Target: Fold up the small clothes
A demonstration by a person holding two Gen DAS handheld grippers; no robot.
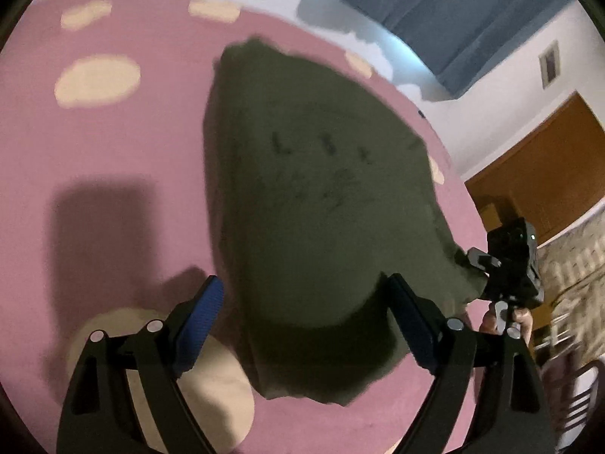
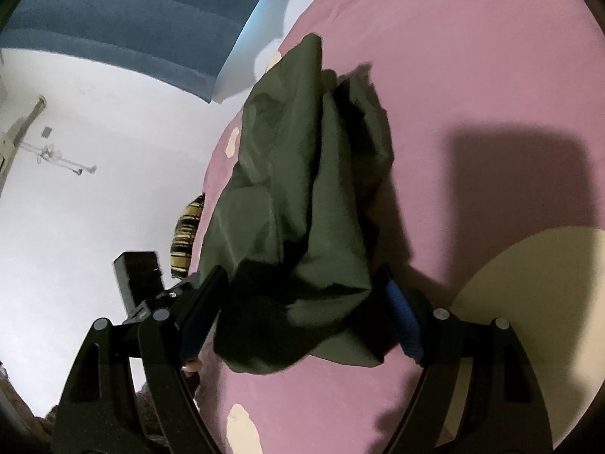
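An olive green garment lies spread on the pink sheet with cream spots; faint dark print shows on its front. My left gripper stands open over its near edge, blue pads wide apart, cloth lying between them untouched. In the right wrist view the same garment looks bunched in long folds. My right gripper is open too, with the garment's near end between its fingers and no pad pressing on it. The right gripper's black housing sits at the garment's right corner, a hand below it.
The bed's edge runs close past the garment on its wall side. Beyond it are a white wall, a blue headboard and a brown wooden door. A striped cushion lies by the bed's edge.
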